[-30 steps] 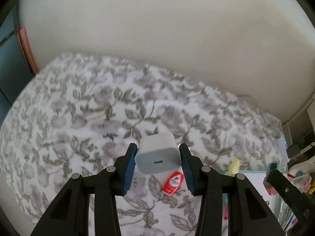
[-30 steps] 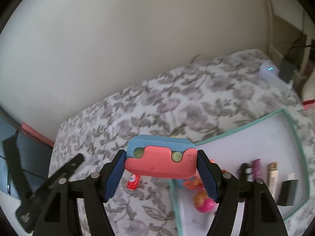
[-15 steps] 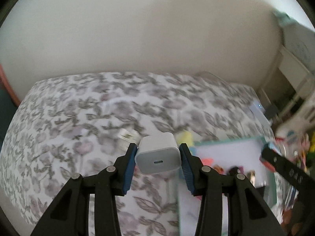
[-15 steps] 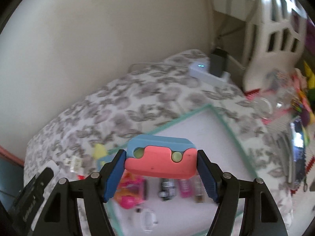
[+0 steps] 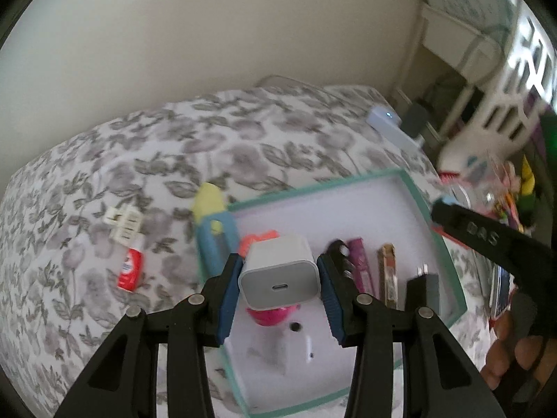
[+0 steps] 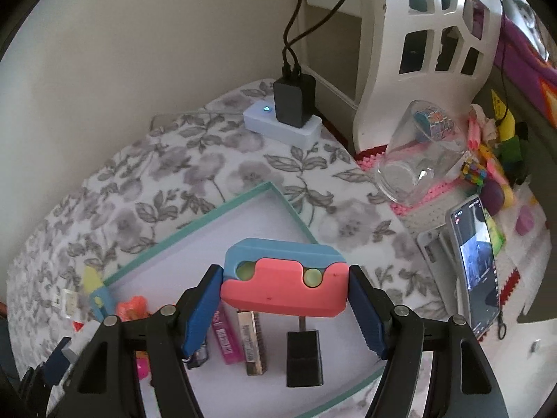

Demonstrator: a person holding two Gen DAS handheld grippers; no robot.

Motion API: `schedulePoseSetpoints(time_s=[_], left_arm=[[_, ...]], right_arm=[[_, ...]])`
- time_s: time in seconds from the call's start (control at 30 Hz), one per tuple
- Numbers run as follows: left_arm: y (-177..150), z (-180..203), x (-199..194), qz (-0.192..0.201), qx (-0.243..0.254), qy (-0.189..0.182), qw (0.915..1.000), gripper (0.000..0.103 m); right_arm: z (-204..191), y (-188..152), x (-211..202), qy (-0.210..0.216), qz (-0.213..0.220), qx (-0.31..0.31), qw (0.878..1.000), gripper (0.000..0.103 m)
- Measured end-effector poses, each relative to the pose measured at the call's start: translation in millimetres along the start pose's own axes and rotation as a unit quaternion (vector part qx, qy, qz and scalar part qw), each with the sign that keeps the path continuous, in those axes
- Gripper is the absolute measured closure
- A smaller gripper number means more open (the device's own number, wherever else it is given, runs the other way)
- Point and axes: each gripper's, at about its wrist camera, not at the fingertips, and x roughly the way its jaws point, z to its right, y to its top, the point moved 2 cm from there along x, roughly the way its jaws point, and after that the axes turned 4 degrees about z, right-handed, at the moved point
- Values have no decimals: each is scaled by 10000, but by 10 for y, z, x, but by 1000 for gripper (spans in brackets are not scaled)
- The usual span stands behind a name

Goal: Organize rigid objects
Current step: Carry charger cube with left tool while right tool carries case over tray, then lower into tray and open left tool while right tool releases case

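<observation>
My left gripper (image 5: pixel 279 285) is shut on a white charger cube (image 5: pixel 278 275), held above the near left part of a shallow tray with a teal rim (image 5: pixel 414 188). My right gripper (image 6: pixel 284 291) is shut on a pink and blue plastic block (image 6: pixel 283 284), over the same tray (image 6: pixel 278 191). Inside the tray lie a pink tube (image 6: pixel 222 334), a brown tube (image 6: pixel 251 343), a black plug (image 6: pixel 302 357) and an orange and pink toy (image 5: pixel 268 313). The right gripper's black arm (image 5: pixel 487 240) crosses the left wrist view at the right.
On the flowered cloth left of the tray lie a red packet (image 5: pixel 130 268), a white connector (image 5: pixel 122 223) and a yellow and blue piece (image 5: pixel 209 216). Behind stand a white power strip (image 6: pixel 282 125) with a black adapter, a tipped glass (image 6: pixel 414 160), a phone (image 6: pixel 475 261) and a white toy house (image 6: pixel 435 35).
Both grippers have swung to the right across the flowered cloth and now hang over the tray, each still gripping its object. The views have rolled, and the power strip, glass and phone have come into sight.
</observation>
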Motion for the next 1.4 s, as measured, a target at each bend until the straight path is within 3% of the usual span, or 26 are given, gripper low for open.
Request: schedulePoseSetpoints(time_s=[0.27, 0.47, 0.8, 1.03, 1.3, 1.37, 1.4], left_arm=[[-172, 249, 242, -341, 472, 119, 9982, 57], [-222, 278, 332, -448, 563, 158, 9973, 57], [-286, 321, 433, -660, 591, 97, 9960, 56], [-279, 333, 417, -580, 624, 125, 9963, 54], [-200, 321, 300, -362, 626, 162, 9972, 42], [-170, 302, 251, -275, 591, 187, 9977, 29], [-156, 291, 229, -231, 564, 194, 9980, 28]], right_arm=[[-24, -165, 351, -115, -561, -214, 9981, 29], [-27, -275, 529, -239, -804, -289, 9961, 29], [38, -325, 643, -327, -934, -220, 9948, 29], [31, -337, 645, -347, -946, -197, 9947, 27], [24, -253, 492, -289, -722, -178, 9968, 20], [17, -211, 413, -277, -604, -175, 9976, 20], [16, -190, 378, -268, -549, -171, 9980, 20]])
